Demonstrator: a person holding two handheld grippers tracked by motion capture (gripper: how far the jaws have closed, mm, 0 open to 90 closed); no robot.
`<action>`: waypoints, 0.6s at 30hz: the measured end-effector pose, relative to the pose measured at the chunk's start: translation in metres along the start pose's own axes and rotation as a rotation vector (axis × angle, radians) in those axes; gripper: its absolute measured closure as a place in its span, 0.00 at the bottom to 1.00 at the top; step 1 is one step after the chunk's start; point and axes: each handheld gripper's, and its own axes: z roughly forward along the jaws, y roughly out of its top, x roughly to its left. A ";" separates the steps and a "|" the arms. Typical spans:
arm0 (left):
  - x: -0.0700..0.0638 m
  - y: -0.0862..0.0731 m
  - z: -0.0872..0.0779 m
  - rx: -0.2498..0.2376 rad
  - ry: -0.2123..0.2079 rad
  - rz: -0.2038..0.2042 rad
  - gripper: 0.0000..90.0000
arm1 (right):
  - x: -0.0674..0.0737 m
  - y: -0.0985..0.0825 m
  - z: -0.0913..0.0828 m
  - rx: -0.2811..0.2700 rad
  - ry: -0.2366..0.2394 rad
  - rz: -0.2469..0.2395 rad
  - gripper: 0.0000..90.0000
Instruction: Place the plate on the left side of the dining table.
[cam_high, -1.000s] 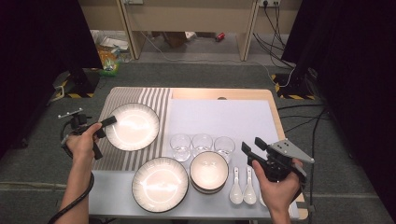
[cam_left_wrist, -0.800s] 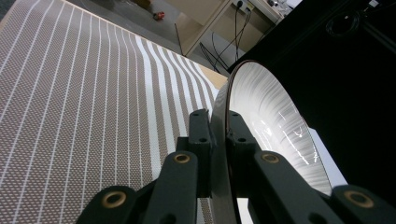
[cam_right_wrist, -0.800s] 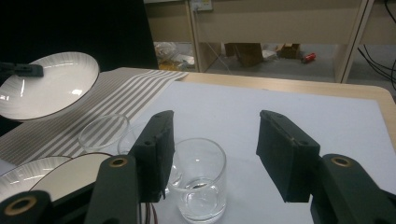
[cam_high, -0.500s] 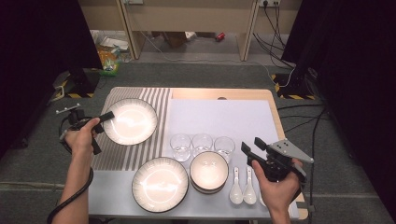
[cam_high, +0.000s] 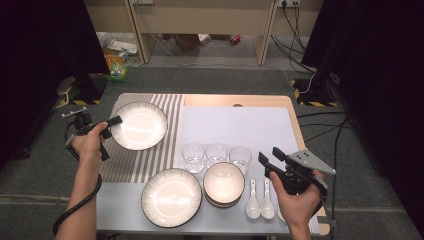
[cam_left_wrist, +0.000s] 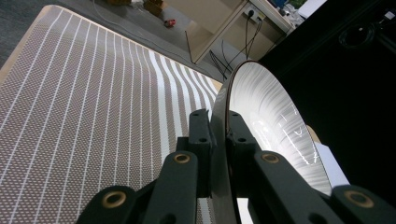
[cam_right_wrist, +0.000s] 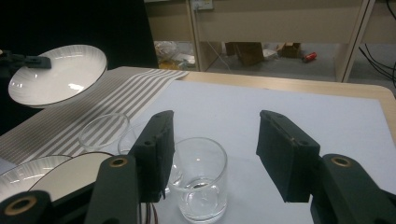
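Note:
A white ribbed plate with a dark rim (cam_high: 142, 127) hangs tilted above the striped mat (cam_high: 167, 150) at the left. My left gripper (cam_high: 113, 121) is shut on its near-left rim. In the left gripper view both jaws clamp the plate (cam_left_wrist: 273, 116) edge-on, gripper (cam_left_wrist: 218, 117). The right gripper view catches that plate (cam_right_wrist: 58, 72) raised at far left. My right gripper (cam_high: 267, 161) hovers open at the table's front right, gripper (cam_right_wrist: 217, 126), with nothing between its jaws; a clear glass (cam_right_wrist: 201, 179) stands just beyond them.
Three clear glasses (cam_high: 216, 154) stand in a row mid-table on a pale mat (cam_high: 235, 125). In front lie a second ribbed plate (cam_high: 171, 197), a stack of bowls (cam_high: 223, 183) and two white spoons (cam_high: 260, 202). The table's wooden edge (cam_high: 297, 130) runs along the right.
The left gripper has carried the plate slightly farther away over the striped mat. The right gripper has stayed where it was.

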 end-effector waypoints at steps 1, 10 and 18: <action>0.001 0.000 0.001 -0.002 0.002 -0.005 0.93 | 0.000 0.000 0.000 0.000 -0.001 -0.001 0.52; 0.013 0.003 0.011 0.000 0.030 -0.025 0.93 | 0.000 0.000 0.000 0.006 -0.005 0.000 0.52; 0.018 0.005 0.020 -0.003 0.043 -0.035 0.93 | -0.001 -0.001 0.001 0.000 -0.001 -0.012 0.52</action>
